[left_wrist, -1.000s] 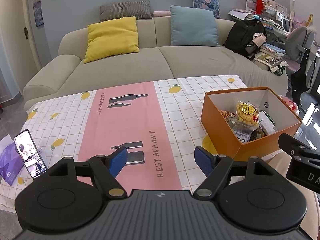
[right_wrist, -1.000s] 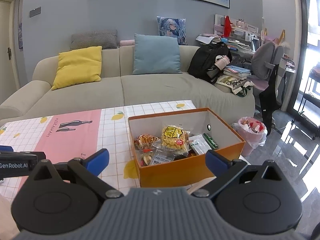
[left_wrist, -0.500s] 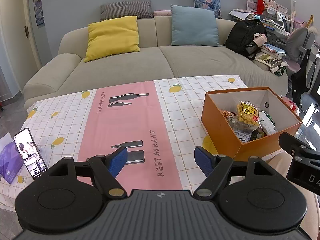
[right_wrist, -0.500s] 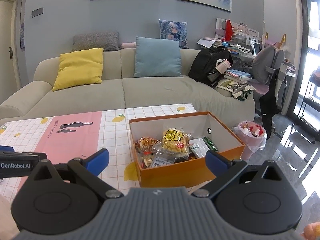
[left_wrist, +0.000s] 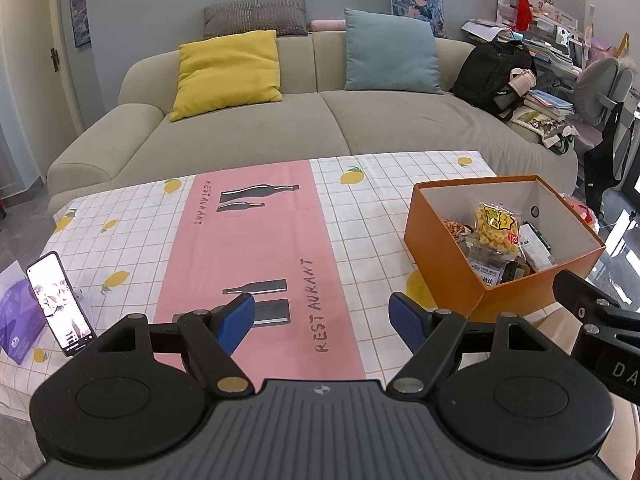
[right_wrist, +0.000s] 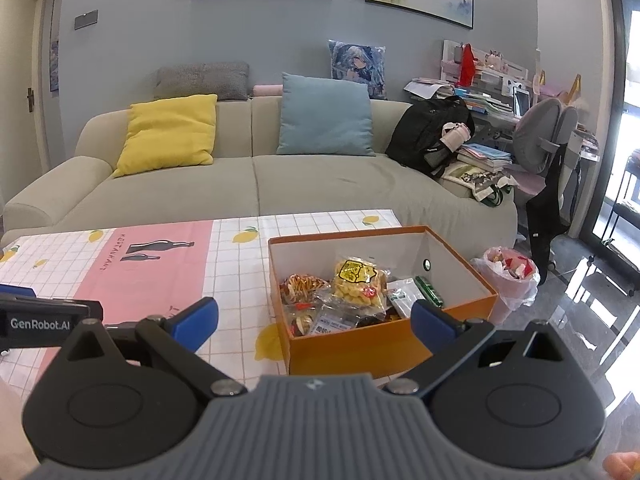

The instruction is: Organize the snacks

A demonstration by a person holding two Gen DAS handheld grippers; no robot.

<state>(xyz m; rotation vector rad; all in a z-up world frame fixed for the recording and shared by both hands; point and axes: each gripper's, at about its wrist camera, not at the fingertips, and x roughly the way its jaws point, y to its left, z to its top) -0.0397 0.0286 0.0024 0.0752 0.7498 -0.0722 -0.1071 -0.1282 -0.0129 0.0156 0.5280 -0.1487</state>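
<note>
- The open orange cardboard box (right_wrist: 384, 344) with white inner walls stands on the right part of the table, on the white checked tablecloth with lemon prints (left_wrist: 132, 224).
- Inside it lie the snacks: a clear bag of yellow puffed pieces (right_wrist: 356, 280) on top near the middle, a packet of reddish-brown twisted snacks (right_wrist: 302, 286) to its left, and a white pack (right_wrist: 402, 294) with a slim green packet (right_wrist: 430, 290) to its right.
- The right gripper (right_wrist: 314, 316) has its blue-padded fingers (right_wrist: 196, 318) spread wide with nothing between them; the box's near wall sits just ahead of the gap, towards the right finger, apart from both pads.
- The left gripper (left_wrist: 322, 320) also has its blue fingers (left_wrist: 236, 322) spread and empty, above the pink runner printed with bottles and "RESTAURANT" (left_wrist: 256, 240).
- In the left wrist view the box (left_wrist: 444, 264) lies ahead and to the right of the right-hand finger, not touching it.
- A smartphone with a lit screen (left_wrist: 60, 304) stands propped near the table's left edge, beside a purple packet (left_wrist: 16, 320).
- Behind the table is a beige sofa (right_wrist: 256, 184) with a yellow cushion (right_wrist: 168, 134) and a blue cushion (right_wrist: 326, 116).
</note>
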